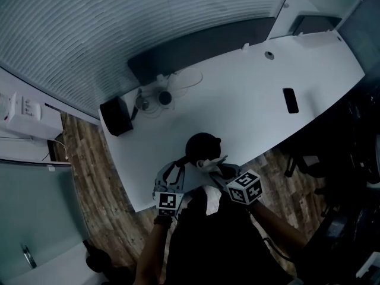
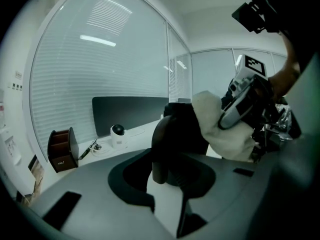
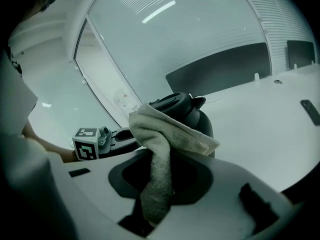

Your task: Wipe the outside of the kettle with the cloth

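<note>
At tabletop (image 1: 255,94) near edge, head view: black kettle (image 1: 202,144) between left claw (image 1: 176,171) and right claw (image 1: 219,170). Left gripper view: left claw clamped on kettle's handle (image 2: 161,149). Right gripper view: right claw clamped on cloth (image 3: 157,169), which lies against kettle.

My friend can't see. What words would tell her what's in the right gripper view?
The right gripper pinches a pale cloth and drapes it against a black kettle. The left gripper is at the kettle's left. A white table stretches behind, with a flat dark object lying at far right.
</note>
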